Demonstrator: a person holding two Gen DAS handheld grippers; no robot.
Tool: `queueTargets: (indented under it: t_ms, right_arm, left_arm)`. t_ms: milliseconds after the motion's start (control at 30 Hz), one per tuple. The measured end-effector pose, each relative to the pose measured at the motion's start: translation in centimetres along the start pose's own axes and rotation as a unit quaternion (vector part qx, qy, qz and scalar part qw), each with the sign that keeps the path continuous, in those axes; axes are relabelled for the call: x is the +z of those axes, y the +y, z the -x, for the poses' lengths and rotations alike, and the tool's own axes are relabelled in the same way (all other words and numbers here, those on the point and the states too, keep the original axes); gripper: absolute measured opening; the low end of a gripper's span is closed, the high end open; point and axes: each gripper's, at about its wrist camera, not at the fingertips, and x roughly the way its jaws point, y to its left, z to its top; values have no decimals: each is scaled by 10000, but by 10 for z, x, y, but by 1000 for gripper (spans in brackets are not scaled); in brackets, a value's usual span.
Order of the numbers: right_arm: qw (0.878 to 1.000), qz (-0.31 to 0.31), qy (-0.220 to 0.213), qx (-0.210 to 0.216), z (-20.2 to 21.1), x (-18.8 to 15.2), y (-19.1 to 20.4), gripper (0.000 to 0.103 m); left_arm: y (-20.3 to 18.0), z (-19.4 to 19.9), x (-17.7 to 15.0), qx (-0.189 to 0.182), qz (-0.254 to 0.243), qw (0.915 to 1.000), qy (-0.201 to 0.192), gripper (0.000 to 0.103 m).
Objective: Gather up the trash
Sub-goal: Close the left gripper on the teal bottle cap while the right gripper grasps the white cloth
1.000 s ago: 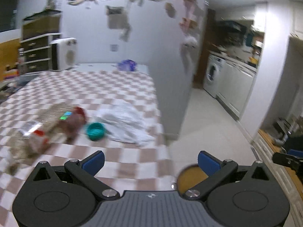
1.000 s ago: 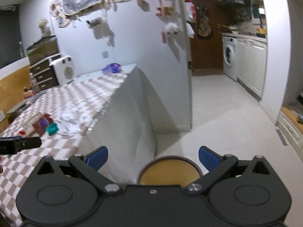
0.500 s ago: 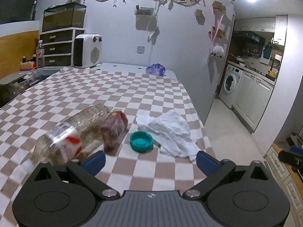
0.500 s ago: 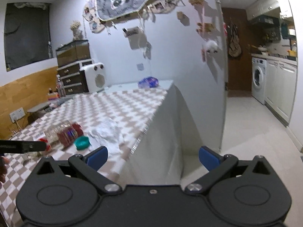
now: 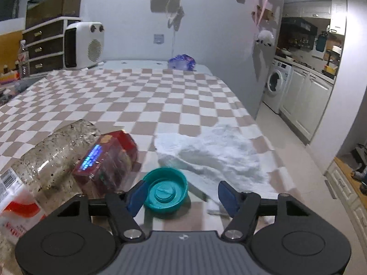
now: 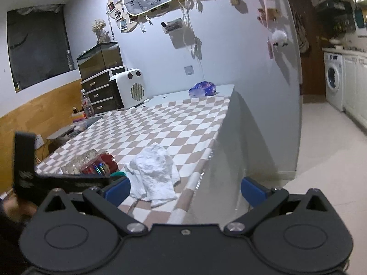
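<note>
- Table (image 5: pixel 160 96): covered by a brown-and-white checkered cloth.
- Teal cap (image 5: pixel 165 191): open side up, near the front edge.
- White crumpled cloth (image 5: pixel 213 153): just right of the cap.
- Red transparent packet (image 5: pixel 107 160): just left of the cap.
- Clear plastic bottle (image 5: pixel 55 153): on its side, left of the packet.
- Blue-purple wrapper (image 5: pixel 182 61): far end, well apart from the cap.
</note>
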Motion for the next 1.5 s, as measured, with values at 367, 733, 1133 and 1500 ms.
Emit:
queueTargets:
  t_ms: [367, 733, 1133, 1500]
  right_arm:
    - [9976, 603, 322, 139, -72, 12, 21, 102]
    - [9933, 912, 592, 388, -139, 9, 45, 95]
    - [9832, 1432, 837, 768, -149, -7, 52, 31]
    - [9858, 1412, 715, 557, -58, 1, 27, 12]
  left_arm:
    - [24, 4, -6, -162, 305, 9991, -243, 65]
    - [35, 12, -7, -135, 437, 9986, -275, 66]
    - [24, 5, -11, -80, 94, 9998, -150, 67]
    - [22, -7, -5, -131, 144, 9998, -63, 72]
